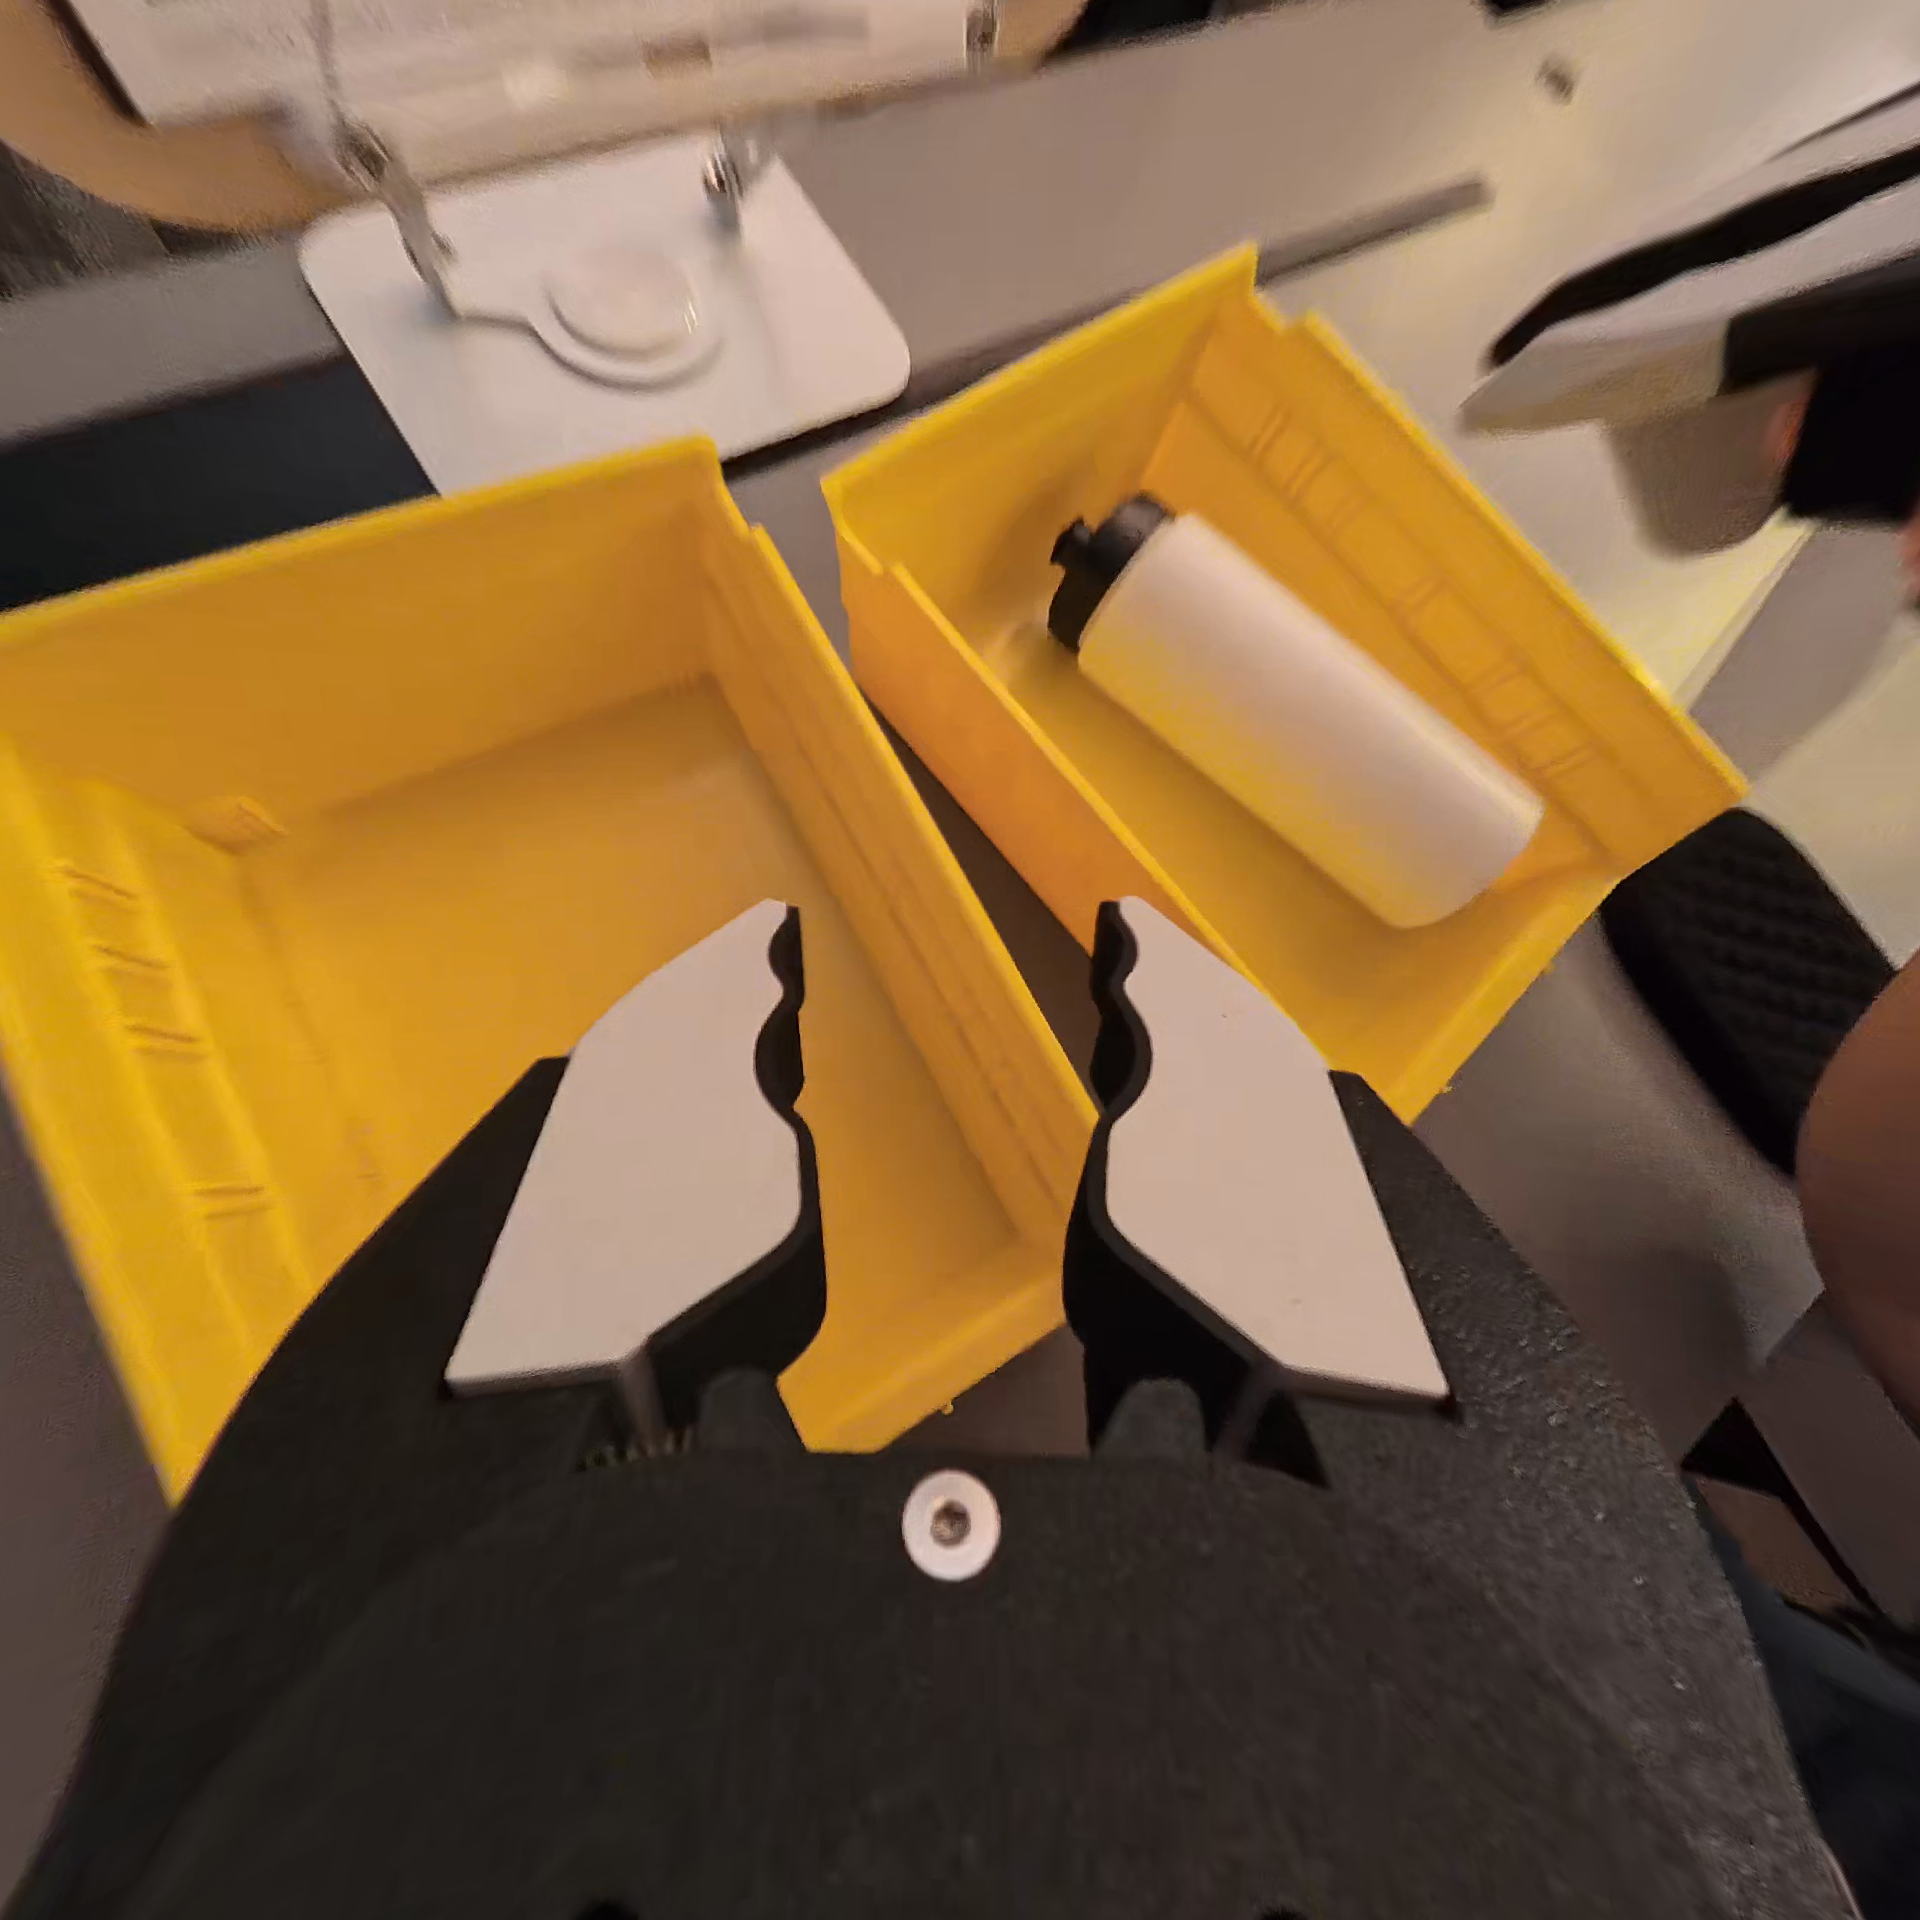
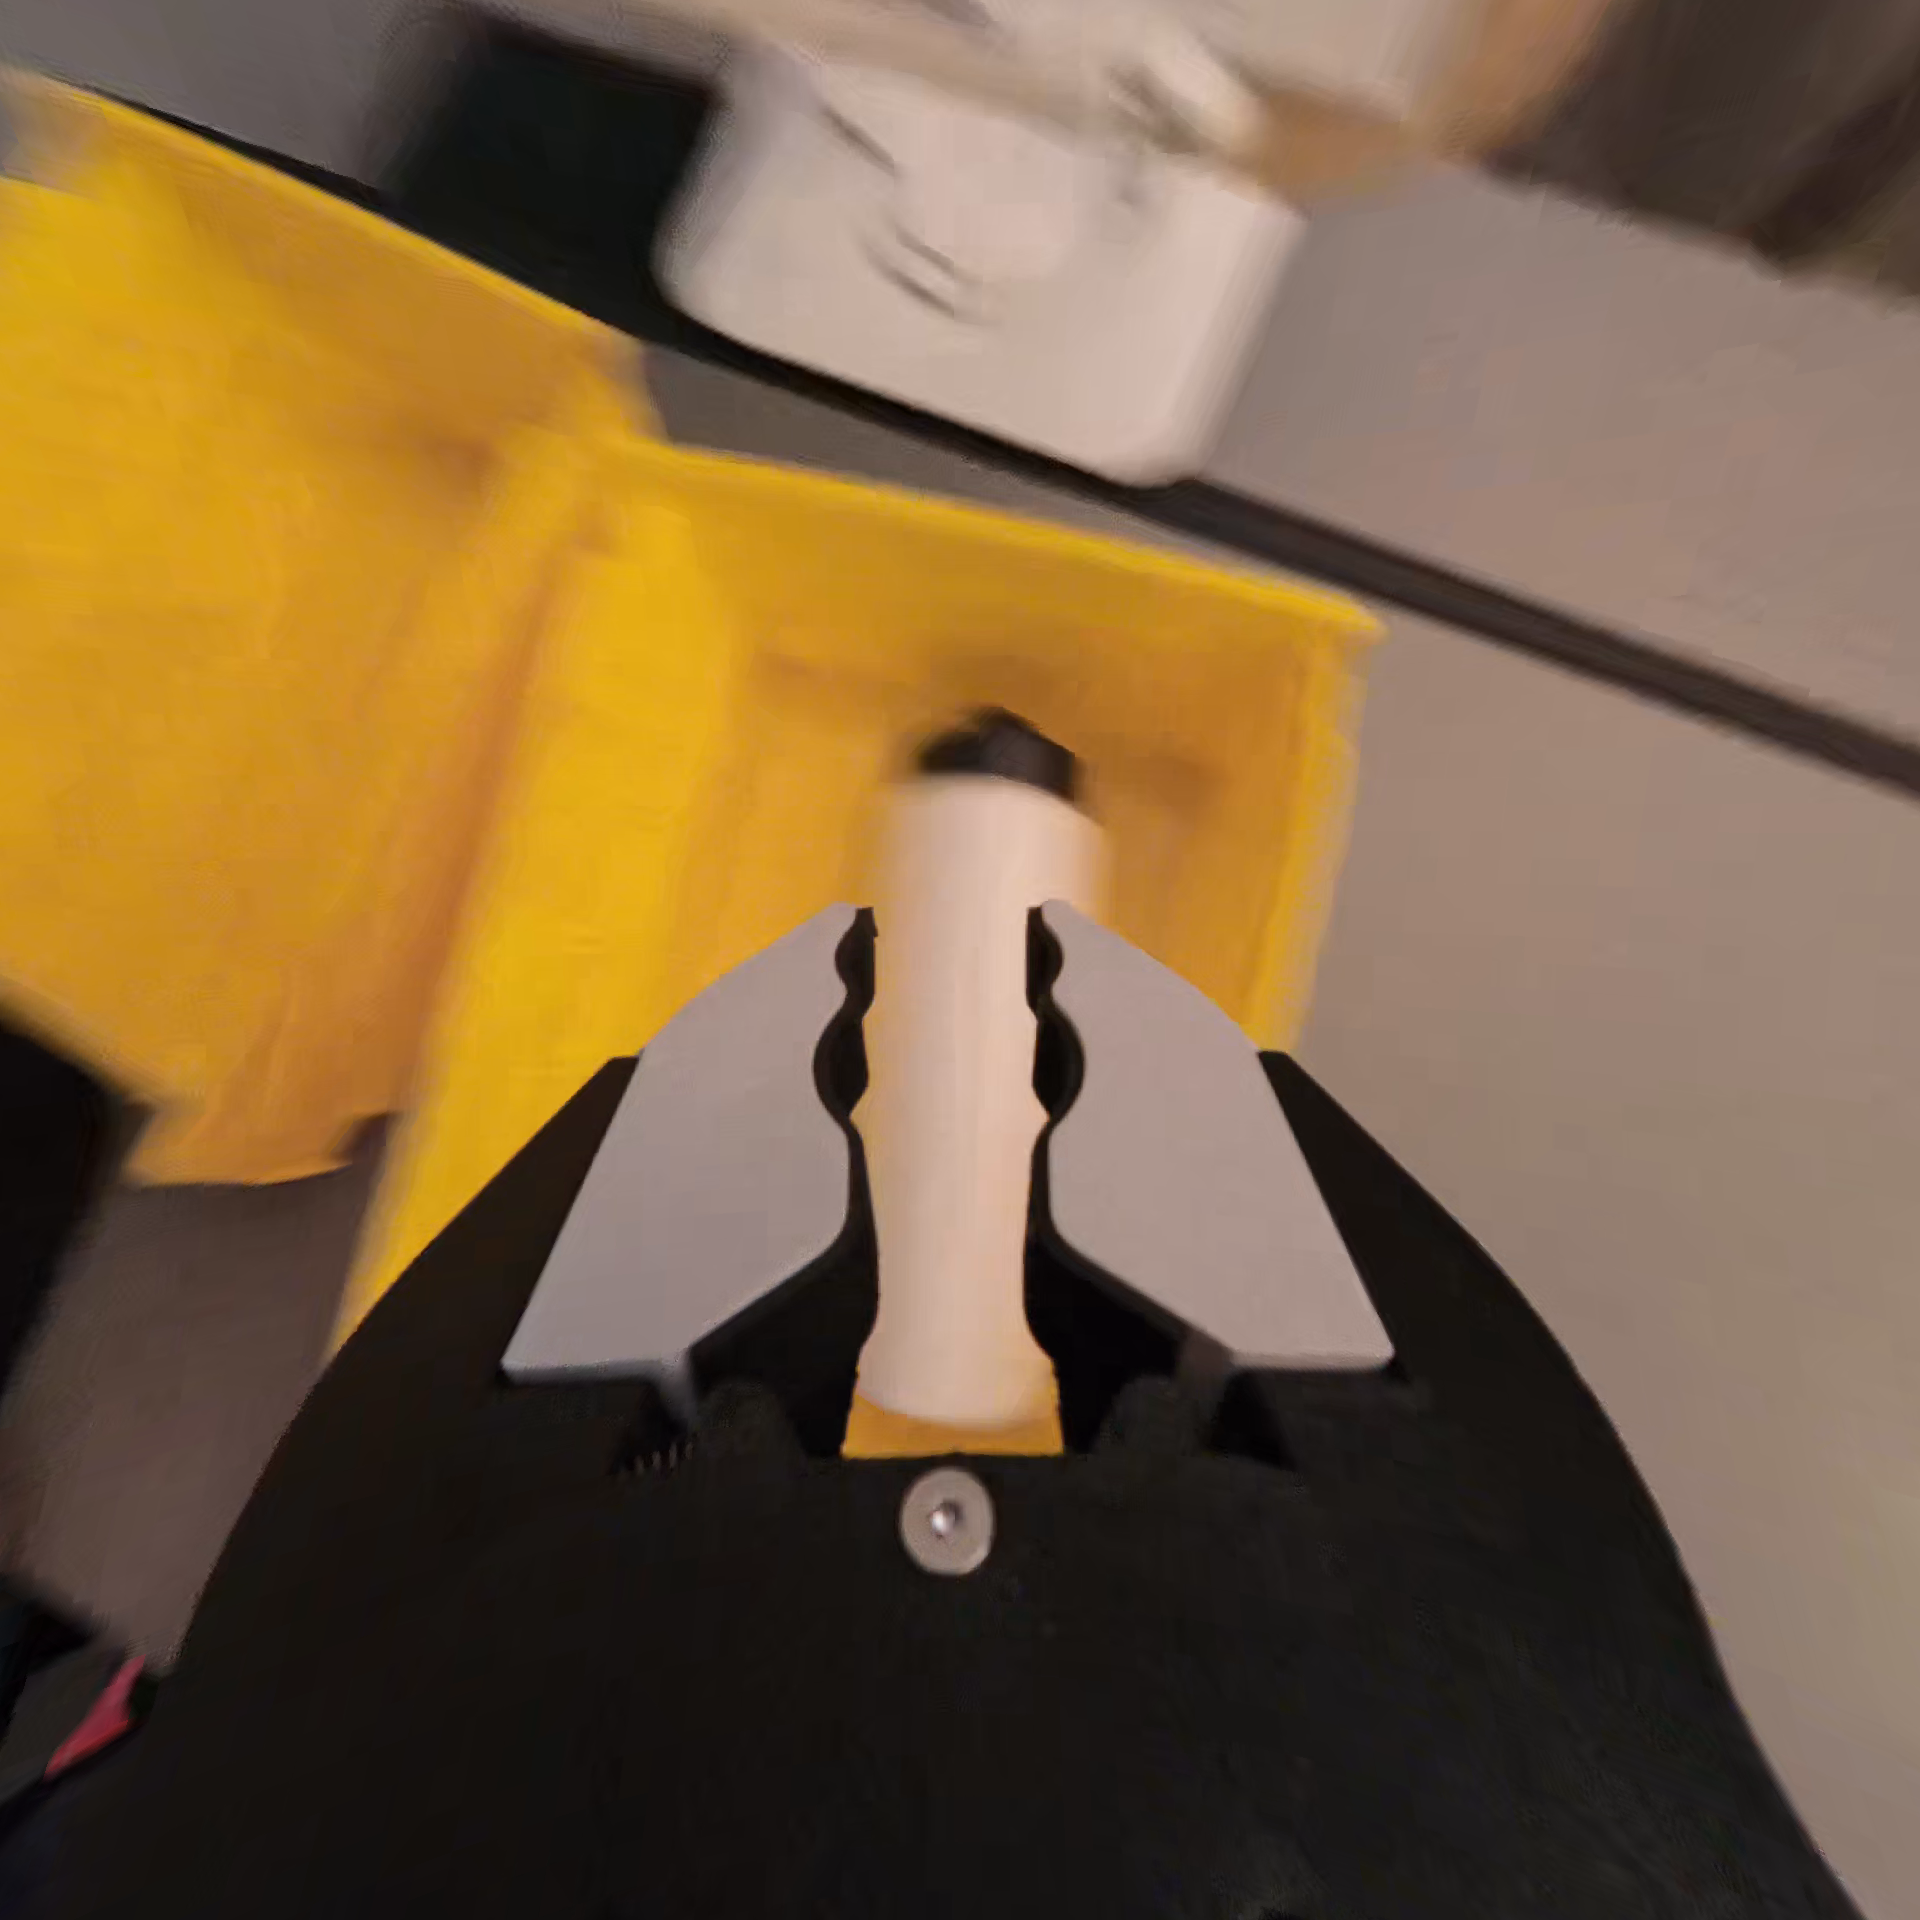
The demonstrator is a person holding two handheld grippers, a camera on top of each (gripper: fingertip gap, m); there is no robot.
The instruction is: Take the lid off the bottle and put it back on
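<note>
Bottle [image 1: 1299, 717] lay flat in right yellow bin [image 1: 1621, 686], lid [image 1: 1101, 566] far; right claw [image 2: 951, 914] open, aligned along it; left claw [image 1: 945, 914] open, empty.

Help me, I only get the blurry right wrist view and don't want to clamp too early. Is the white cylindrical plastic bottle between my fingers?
Observer: No. In the left wrist view the white cylindrical plastic bottle lies free on its side in the right-hand yellow plastic bin. The right hand-held gripper is not touching it.
Operator: Anything in the other bin?
Observer: Nothing; the left-hand yellow plastic bin holds no objects.
Operator: Where is the other gripper?
Observer: The left hand-held gripper is open and holds nothing, above the adjoining walls of the two bins.
</note>
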